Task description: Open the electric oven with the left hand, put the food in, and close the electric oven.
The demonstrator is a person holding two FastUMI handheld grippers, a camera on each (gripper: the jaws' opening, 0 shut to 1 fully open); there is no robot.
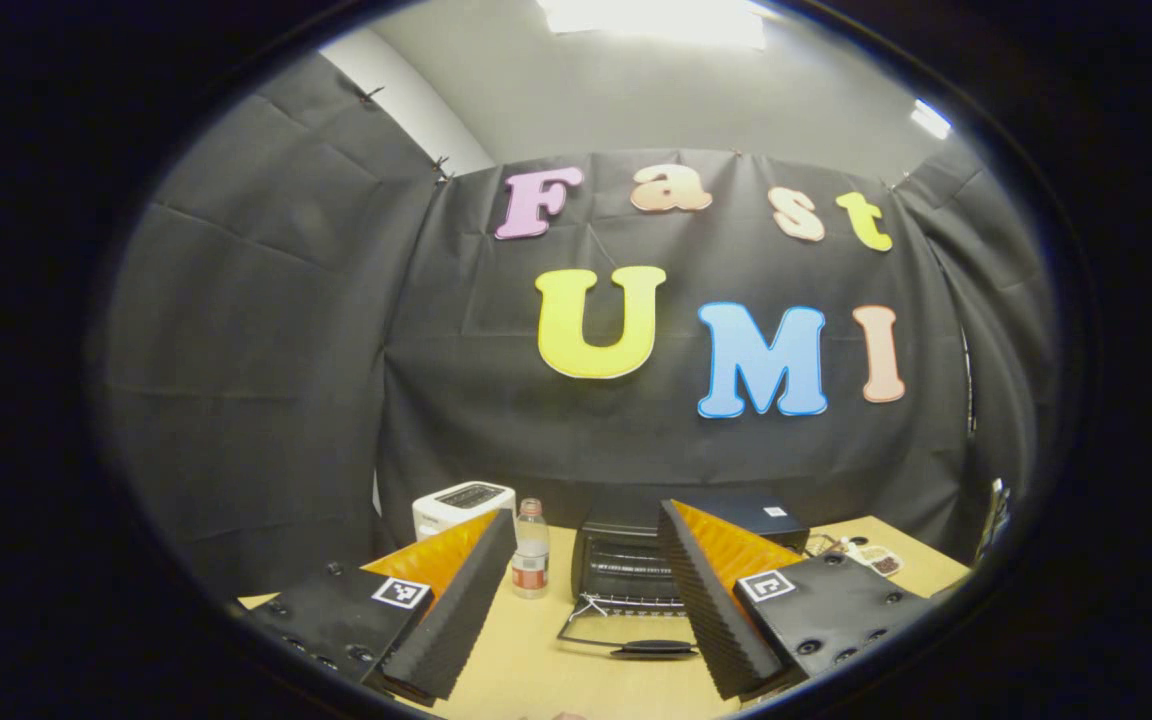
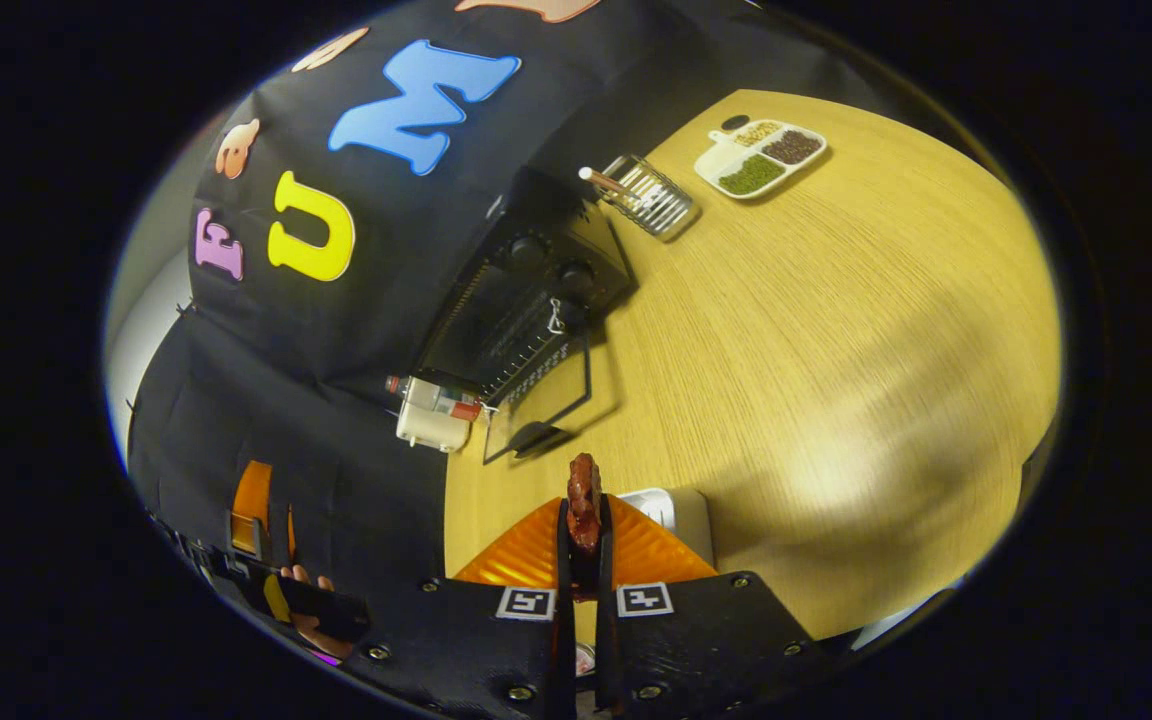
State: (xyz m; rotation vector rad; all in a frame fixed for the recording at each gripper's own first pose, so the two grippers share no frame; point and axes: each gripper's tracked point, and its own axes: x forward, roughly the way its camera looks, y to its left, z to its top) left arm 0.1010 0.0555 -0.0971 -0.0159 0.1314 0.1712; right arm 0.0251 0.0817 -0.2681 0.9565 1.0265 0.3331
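A pale wooden table (image 2: 836, 330) stands inside a booth walled with black cloth (image 1: 266, 380); above the cloth a grey ceiling carries two lit panels (image 1: 656, 18).

On the table sits one black electric oven (image 1: 626, 565), its glass door (image 1: 626, 635) folded down flat toward the viewer with the handle at the front edge. In the right gripper view the oven (image 2: 526, 300) has two round knobs on its panel. Just beside the oven stands one clear bottle (image 1: 530, 548) with a red label, and next to that one white appliance (image 1: 461, 505). On the oven's other side lie one wire rack (image 2: 648, 195) and, farther along, one white divided tray (image 2: 761, 158) with three compartments of small grains or seeds.

The left gripper (image 1: 586, 610) hangs above the table in front of the open door, its two fingers spread wide apart with nothing between them.

The right gripper (image 2: 584, 545) has its fingers pressed together on one reddish-brown piece of food (image 2: 584, 495), which sticks out past the tips, well short of the oven. A white dish (image 2: 661, 505) lies on the table just beyond it. At the lower left of that view, a hand (image 2: 301, 600) holds the other gripper.
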